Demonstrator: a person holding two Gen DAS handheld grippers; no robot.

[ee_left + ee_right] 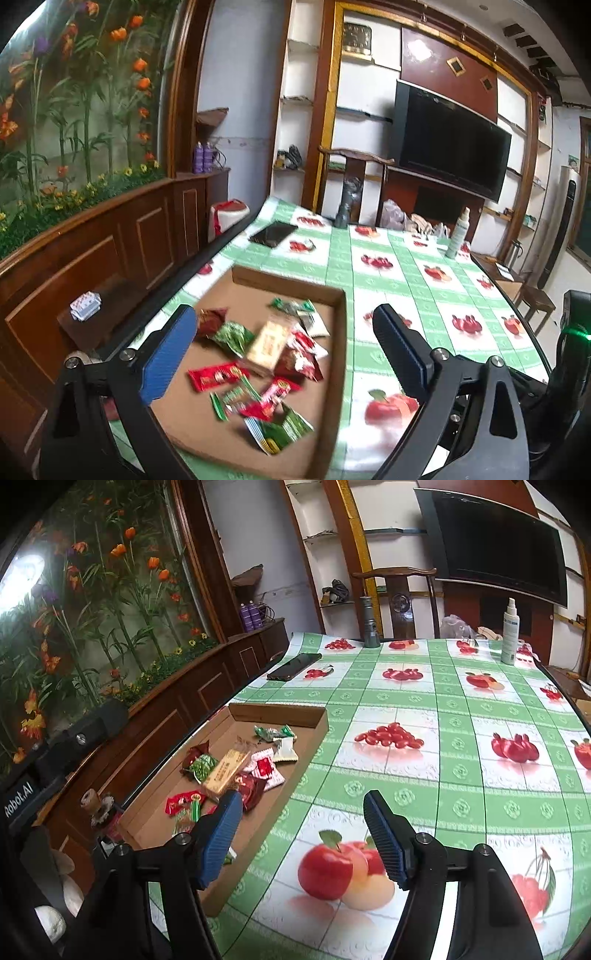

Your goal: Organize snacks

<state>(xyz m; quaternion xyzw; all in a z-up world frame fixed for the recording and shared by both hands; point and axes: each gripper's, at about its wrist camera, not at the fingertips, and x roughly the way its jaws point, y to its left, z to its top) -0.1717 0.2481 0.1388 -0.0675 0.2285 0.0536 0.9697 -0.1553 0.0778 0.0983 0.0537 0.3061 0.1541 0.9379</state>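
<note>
Snack packets lie loose in a shallow cardboard tray (334, 295) while both grippers hang above with nothing in them.

The tray sits on the surface (458, 716), which is covered by a green-and-white cloth printed with fruit, close to the cloth's left edge. Inside the tray are the snack packets (225, 771): a tan box-shaped pack in the middle, red and green wrappers around it, and a white packet towards the tray's far wall. The left gripper (284, 343) is over the tray, its blue fingers (173, 350) spread wide and holding nothing. The right gripper (303, 823) is just right of the tray, above a printed apple, its fingers (384, 842) also apart and empty. Beyond the tray's far wall lies a dark phone (294, 666); further off stand a grey flashlight (370, 622) and a white spray bottle (510, 633).
</note>
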